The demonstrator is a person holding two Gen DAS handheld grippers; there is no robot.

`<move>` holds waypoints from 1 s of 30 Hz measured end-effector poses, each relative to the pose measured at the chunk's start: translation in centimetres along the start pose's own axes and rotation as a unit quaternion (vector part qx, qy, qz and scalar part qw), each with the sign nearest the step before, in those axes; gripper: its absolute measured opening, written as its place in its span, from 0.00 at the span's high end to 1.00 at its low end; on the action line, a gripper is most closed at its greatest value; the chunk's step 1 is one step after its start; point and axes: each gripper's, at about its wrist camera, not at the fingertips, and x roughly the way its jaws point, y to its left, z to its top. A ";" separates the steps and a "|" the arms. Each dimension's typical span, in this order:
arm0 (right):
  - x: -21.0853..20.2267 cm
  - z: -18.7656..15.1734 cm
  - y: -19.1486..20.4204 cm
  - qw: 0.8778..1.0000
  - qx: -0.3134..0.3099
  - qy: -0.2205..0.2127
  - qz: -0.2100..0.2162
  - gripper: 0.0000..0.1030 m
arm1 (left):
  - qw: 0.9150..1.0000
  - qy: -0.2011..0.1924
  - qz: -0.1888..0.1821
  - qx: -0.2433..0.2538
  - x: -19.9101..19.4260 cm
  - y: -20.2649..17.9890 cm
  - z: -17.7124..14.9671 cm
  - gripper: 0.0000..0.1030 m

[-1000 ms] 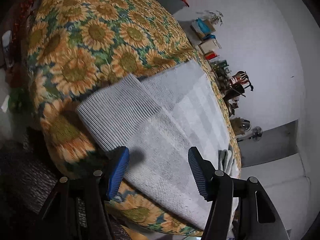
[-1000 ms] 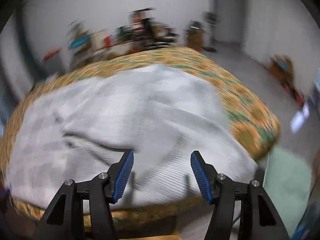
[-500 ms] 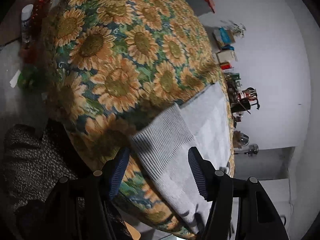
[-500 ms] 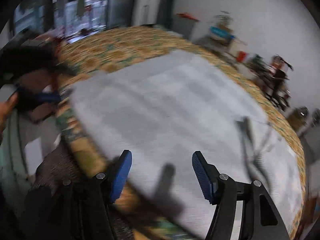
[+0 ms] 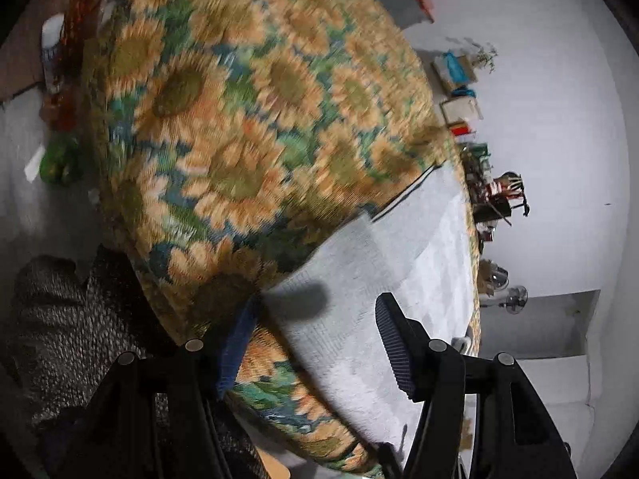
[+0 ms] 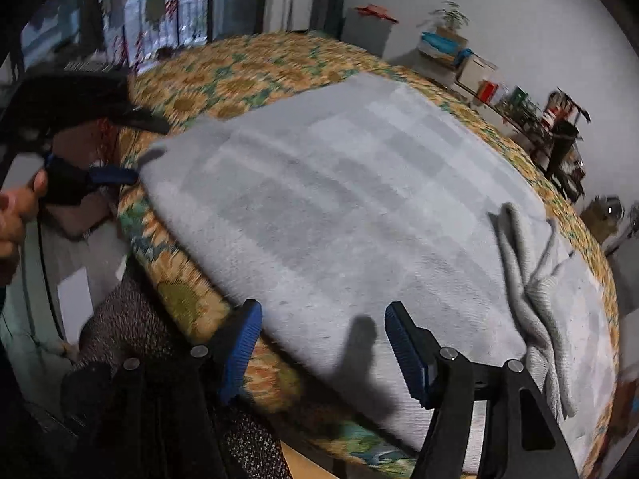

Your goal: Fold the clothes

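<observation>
A pale grey checked garment [image 6: 351,207] lies spread flat on the sunflower-print tablecloth [image 6: 247,76]. A rumpled sleeve [image 6: 527,271] is bunched on its right part. My right gripper [image 6: 323,353] is open at the near table edge, and the garment's hem lies between its blue fingers. In the left wrist view the garment [image 5: 383,279] fills the lower right. My left gripper [image 5: 315,339] is open, with the garment's near corner between its fingers. The right wrist view also shows the left gripper's blue finger [image 6: 116,175] beside that corner, held by a person's hand [image 6: 16,207].
Bare sunflower tablecloth [image 5: 247,127] stretches beyond the garment. Dark speckled fabric [image 5: 68,319] hangs below the table's near edge. Boxes and clutter [image 6: 519,95] line the white wall behind, with a fan [image 5: 515,299] on the floor. A green object [image 5: 60,159] lies on the floor at left.
The left gripper has moved along the table edge to the garment's corner, with more bare tablecloth in view. The right gripper swung round to the near hem. Both stayed open.
</observation>
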 end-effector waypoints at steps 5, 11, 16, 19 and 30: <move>-1.3 0.5 -8.1 0.989 0.144 -0.036 -0.015 0.31 | 0.995 -0.001 -0.013 0.095 0.0 -7.4 0.4 0.37; -2.4 -1.7 -20.3 0.931 0.351 -0.086 -0.045 0.31 | 0.985 0.072 0.005 0.159 7.6 -17.4 -0.7 0.36; -3.9 -2.4 -26.9 0.907 0.395 -0.123 -0.079 0.30 | 0.979 0.050 0.056 0.192 12.3 -23.8 -1.0 0.36; -3.6 -2.5 -30.9 0.896 0.421 -0.120 -0.082 0.29 | 0.972 0.049 0.103 0.207 15.3 -26.7 -0.4 0.36; 4.0 -0.4 -44.0 0.769 0.632 -0.068 -0.060 0.29 | 0.942 0.091 0.236 0.222 26.2 -34.7 3.6 0.36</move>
